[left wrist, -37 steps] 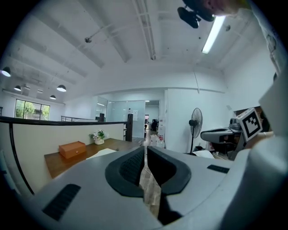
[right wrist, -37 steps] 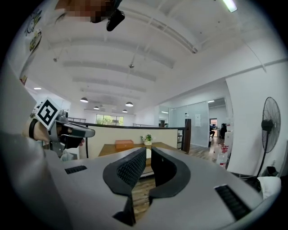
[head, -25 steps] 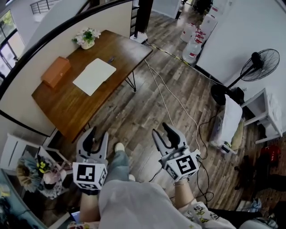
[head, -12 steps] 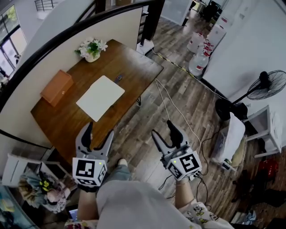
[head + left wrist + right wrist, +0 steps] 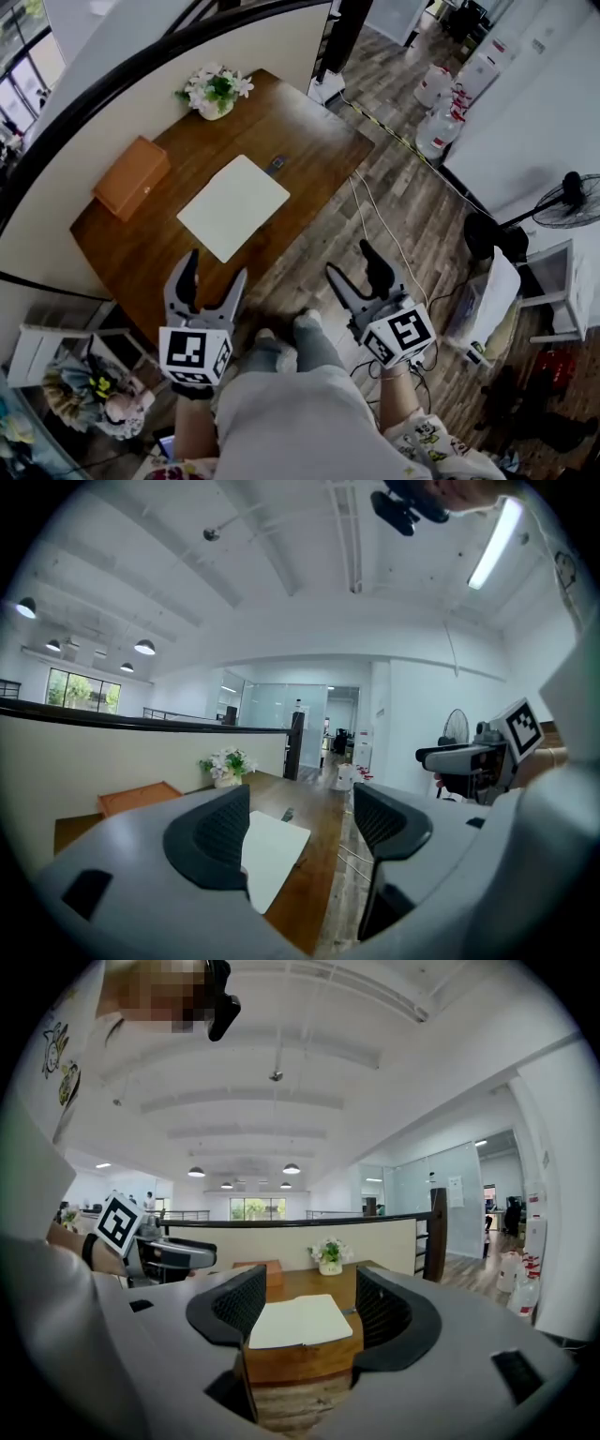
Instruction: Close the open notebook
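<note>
The open notebook (image 5: 234, 206) lies flat with its white pages up on the brown wooden table (image 5: 141, 253). It also shows ahead in the left gripper view as the notebook (image 5: 274, 853) and in the right gripper view as the notebook (image 5: 302, 1320). My left gripper (image 5: 216, 272) hovers over the table's near edge, short of the notebook. My right gripper (image 5: 349, 261) is over the floor beside the table. Both grippers' jaws have just been opening and stand wide with nothing between them, as the left gripper (image 5: 300, 822) and right gripper (image 5: 305, 1302) views show.
An orange box (image 5: 131, 176), a pot of white flowers (image 5: 216, 91) and a small dark object (image 5: 275, 165) also sit on the table. A low wall runs behind it. White cables (image 5: 375, 216) cross the floor; water bottles (image 5: 441, 131) and a standing fan (image 5: 572, 197) are at right.
The table and notebook have come nearer as the person walked toward them. Both grippers advanced with the body, and their jaws spread from partly closed to wide.
</note>
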Action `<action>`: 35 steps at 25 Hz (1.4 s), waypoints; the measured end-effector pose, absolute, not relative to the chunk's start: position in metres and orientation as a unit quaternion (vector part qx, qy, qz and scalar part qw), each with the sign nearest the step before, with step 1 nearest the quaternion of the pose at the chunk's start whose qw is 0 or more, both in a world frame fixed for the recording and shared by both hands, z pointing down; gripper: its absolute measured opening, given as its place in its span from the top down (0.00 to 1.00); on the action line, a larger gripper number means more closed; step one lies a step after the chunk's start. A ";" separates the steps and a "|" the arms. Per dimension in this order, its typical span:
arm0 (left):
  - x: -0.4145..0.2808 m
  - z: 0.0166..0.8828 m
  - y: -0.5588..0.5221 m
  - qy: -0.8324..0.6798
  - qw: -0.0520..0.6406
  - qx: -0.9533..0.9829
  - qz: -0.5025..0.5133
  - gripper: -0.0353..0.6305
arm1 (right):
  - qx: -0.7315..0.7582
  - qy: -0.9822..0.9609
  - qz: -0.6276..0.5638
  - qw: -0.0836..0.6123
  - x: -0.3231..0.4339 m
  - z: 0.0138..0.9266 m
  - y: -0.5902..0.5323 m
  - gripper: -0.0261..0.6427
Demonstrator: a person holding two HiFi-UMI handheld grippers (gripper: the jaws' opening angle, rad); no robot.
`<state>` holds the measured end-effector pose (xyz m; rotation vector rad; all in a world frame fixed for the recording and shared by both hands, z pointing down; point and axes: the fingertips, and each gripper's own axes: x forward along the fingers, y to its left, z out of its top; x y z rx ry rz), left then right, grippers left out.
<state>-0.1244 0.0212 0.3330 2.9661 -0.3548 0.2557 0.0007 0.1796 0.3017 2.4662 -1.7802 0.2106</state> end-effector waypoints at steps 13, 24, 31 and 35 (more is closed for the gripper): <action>-0.093 0.341 -0.075 -0.278 0.089 0.953 0.084 0.42 | 0.709 -0.699 0.074 0.048 0.089 0.316 0.035 0.56; -0.040 0.332 -0.100 -0.431 0.128 0.891 0.066 0.42 | 0.565 -0.817 0.089 0.066 0.155 0.316 -0.052 0.56; -0.036 0.344 -0.090 -0.494 0.139 0.855 0.079 0.42 | 0.493 -0.860 0.097 0.085 0.157 0.335 -0.075 0.56; -0.041 0.347 -0.089 -0.509 0.143 0.845 0.083 0.42 | 0.478 -0.867 0.106 0.088 0.155 0.344 -0.079 0.56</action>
